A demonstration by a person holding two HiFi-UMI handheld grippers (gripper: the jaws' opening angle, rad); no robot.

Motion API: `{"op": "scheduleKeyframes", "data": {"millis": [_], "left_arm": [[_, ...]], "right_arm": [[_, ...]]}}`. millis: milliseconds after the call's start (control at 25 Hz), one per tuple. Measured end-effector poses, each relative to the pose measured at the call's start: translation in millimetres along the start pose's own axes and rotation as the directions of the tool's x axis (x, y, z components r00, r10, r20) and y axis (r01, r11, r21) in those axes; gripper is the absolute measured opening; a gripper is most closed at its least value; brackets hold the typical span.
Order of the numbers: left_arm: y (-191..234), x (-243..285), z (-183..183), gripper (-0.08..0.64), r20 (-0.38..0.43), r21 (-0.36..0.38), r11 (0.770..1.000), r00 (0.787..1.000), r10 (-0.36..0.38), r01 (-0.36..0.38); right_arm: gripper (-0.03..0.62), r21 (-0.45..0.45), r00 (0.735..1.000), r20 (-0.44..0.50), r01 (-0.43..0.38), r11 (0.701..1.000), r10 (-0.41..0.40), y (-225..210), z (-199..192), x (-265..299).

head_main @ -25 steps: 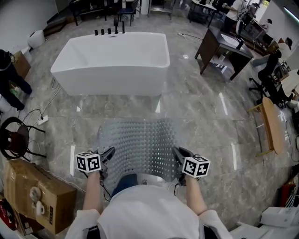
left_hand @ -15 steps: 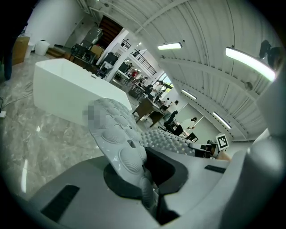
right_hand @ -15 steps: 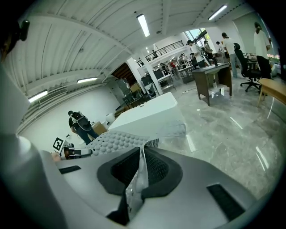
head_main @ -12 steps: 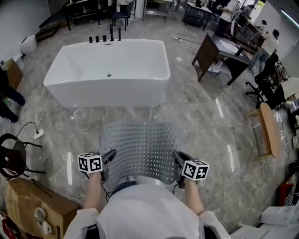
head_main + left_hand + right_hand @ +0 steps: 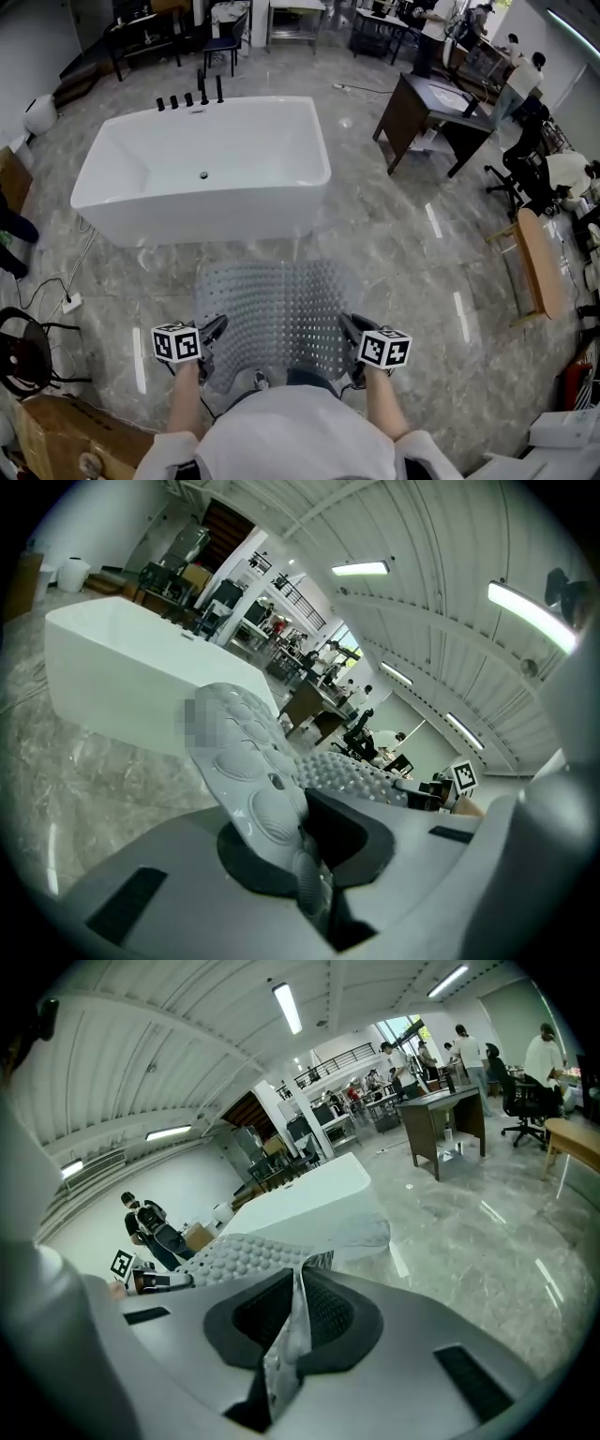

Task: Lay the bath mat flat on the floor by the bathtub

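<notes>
Left gripper [image 5: 214,330] and right gripper [image 5: 349,328] each pinch a near corner of the bath mat [image 5: 281,300], held over the floor [image 5: 403,253] before the bathtub [image 5: 202,169]; it looks light and floppy, so corners suit.

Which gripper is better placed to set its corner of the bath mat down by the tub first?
Left, slightly. Both the left gripper and right gripper clamp the bath mat, but the left one faces the bathtub squarely; the right sits just past its end.
</notes>
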State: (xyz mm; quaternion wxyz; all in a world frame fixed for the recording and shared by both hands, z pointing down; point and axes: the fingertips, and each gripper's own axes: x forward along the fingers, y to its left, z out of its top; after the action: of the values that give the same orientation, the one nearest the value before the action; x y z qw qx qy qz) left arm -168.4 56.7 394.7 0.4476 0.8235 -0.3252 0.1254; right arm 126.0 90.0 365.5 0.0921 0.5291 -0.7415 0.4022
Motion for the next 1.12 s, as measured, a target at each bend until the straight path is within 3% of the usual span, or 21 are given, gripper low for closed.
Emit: {"op": "scheduleKeyframes", "data": {"millis": [320, 600, 800, 1120], "left_arm": [[-2.2, 55.5, 45.8, 0.044, 0.030, -0.026, 0.999, 0.998, 0.046, -0.046], [4.4, 88.4, 82.1, 0.044, 0.070, -0.046, 0.996, 0.994, 0.082, -0.079], [26.3, 102.6, 97.3, 0.044, 0.050, -0.071, 0.993, 0.994, 0.094, -0.091], [85.7, 128.6, 134.2, 0.044, -0.032, -0.072, 0.996, 0.998, 0.050, -0.052]], "right_arm": [[0.041, -0.066, 0.997, -0.068, -0.042, 0.997, 0.038, -46.9, 64.5, 36.3], [0.041, -0.104, 0.993, -0.097, -0.082, 0.991, 0.072, -62.4, 104.4, 75.4], [0.041, -0.079, 0.992, -0.112, -0.058, 0.995, 0.049, -70.1, 114.3, 103.8], [0.041, 0.000, 0.994, -0.108, 0.032, 1.000, -0.031, -60.5, 123.1, 165.8]]}}
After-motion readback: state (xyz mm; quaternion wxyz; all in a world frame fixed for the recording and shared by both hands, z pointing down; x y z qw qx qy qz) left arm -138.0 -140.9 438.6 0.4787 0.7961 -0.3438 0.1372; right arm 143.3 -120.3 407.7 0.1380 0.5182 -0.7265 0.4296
